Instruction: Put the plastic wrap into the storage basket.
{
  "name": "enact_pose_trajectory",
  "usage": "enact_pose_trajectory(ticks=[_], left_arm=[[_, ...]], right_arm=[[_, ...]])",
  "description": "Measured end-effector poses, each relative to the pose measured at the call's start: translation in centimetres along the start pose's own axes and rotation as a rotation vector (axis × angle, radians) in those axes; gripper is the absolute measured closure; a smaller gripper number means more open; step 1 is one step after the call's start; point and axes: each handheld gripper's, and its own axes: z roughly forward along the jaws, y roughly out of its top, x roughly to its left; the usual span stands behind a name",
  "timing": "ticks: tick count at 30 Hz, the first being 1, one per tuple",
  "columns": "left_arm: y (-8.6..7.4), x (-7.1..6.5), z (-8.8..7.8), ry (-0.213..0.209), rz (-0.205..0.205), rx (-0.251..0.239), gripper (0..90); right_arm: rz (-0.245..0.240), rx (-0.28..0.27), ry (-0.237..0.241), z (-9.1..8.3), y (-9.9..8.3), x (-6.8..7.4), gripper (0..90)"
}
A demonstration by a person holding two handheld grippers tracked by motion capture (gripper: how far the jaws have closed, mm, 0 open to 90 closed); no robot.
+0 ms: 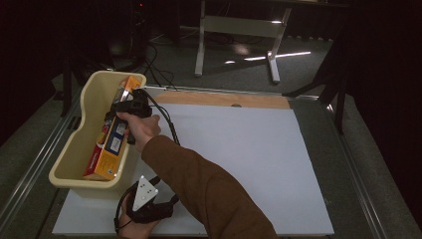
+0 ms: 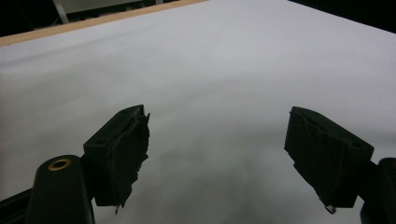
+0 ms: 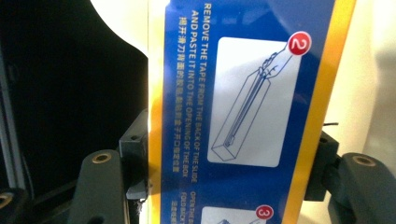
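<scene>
A long blue, yellow and orange carton (image 1: 107,154) lies slanted inside a cream plastic tub (image 1: 88,97) at the table's left. The person's right arm reaches across to it, and my right gripper (image 1: 122,108) is shut on the carton's upper part. In the right gripper view the blue printed face of the carton (image 3: 243,93) sits between both jaws of the right gripper (image 3: 233,168), which press on its yellow edges. My left gripper (image 1: 149,204) rests low near the front edge, below the tub. In its own view the left gripper (image 2: 217,140) stands wide open over bare white sheet.
A large white sheet (image 1: 249,159) covers the table, with a wooden strip (image 1: 224,99) along its far edge. A white table frame (image 1: 239,25) stands on the floor behind. Metal rails (image 1: 368,189) run along both sides of the table.
</scene>
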Motion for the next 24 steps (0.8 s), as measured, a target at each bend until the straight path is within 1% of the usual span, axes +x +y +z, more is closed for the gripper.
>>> enact_pose_trajectory(ticks=[2, 3, 4, 5, 6, 7, 8, 9, 10, 12, 13, 14, 15, 19, 20, 23, 24], left_arm=[[0.0, 0.0, 0.0, 0.000, 0.000, 0.001, 21.4], [0.0, 0.0, 0.0, 0.000, 0.000, 0.000, 21.4], [0.0, 0.1, 0.0, -0.001, -0.001, -0.001, 21.4], [0.0, 0.1, 0.0, 0.000, -0.001, -0.001, 21.4], [0.0, 0.1, 0.0, 0.000, -0.002, -0.001, 21.4], [0.0, 0.0, 0.0, 0.001, 0.001, 0.002, 21.4], [0.0, 0.0, 0.0, 0.001, 0.001, 0.002, 21.4], [0.0, 0.0, 0.1, 0.001, 0.000, 0.002, 21.4], [0.0, -0.1, 0.1, 0.001, -0.002, 0.004, 21.4], [-0.1, -0.2, 0.1, 0.000, 0.004, 0.008, 21.4], [-0.1, -0.2, 0.2, 0.001, 0.007, 0.009, 21.4], [-0.1, -0.2, 0.2, 0.001, 0.007, 0.009, 21.4], [-0.1, -0.2, 0.2, 0.002, 0.007, 0.010, 21.4], [-0.1, -0.2, 0.2, 0.004, 0.007, 0.008, 21.4], [-0.1, -0.2, 0.2, 0.004, 0.007, 0.008, 21.4], [-0.1, -0.3, 0.2, 0.006, 0.015, 0.009, 21.4], [-0.1, -0.3, 0.2, 0.006, 0.015, 0.009, 21.4]], right_arm=[[-0.002, -0.001, -0.002, 0.0, 0.0, 0.0, 35.4], [-0.004, 0.005, -0.007, 0.0, 0.0, 0.1, 35.0], [-0.011, 0.010, -0.022, 0.0, 0.1, 0.0, 35.2], [-0.011, 0.010, -0.022, 0.0, 0.1, 0.0, 35.2], [-0.023, -0.006, -0.019, -0.4, 0.3, 0.0, 37.9], [-0.019, -0.012, 0.002, -0.8, 0.4, 0.0, 38.5], [-0.019, -0.012, 0.002, -0.8, 0.4, 0.0, 38.5], [-0.006, -0.012, 0.022, -1.1, 0.5, 0.1, 39.1], [-0.021, 0.014, 0.021, -1.5, 0.6, 0.2, 39.5], [-0.031, 0.023, 0.023, -1.7, 0.5, 0.2, 39.5], [-0.058, 0.035, 0.017, -1.9, 0.4, 0.2, 39.5], [-0.080, 0.036, 0.006, -2.0, 0.3, 0.2, 39.4], [-0.095, 0.040, -0.002, -2.1, 0.2, 0.2, 39.5], [-0.127, 0.061, 0.013, -2.3, -0.2, 0.2, 39.3], [-0.173, 0.073, 0.020, -2.4, -0.4, 0.3, 38.3], [-0.236, 0.073, 0.021, -2.9, -0.7, 0.4, 36.8], [-0.236, 0.073, 0.021, -2.9, -0.7, 0.4, 36.8]])
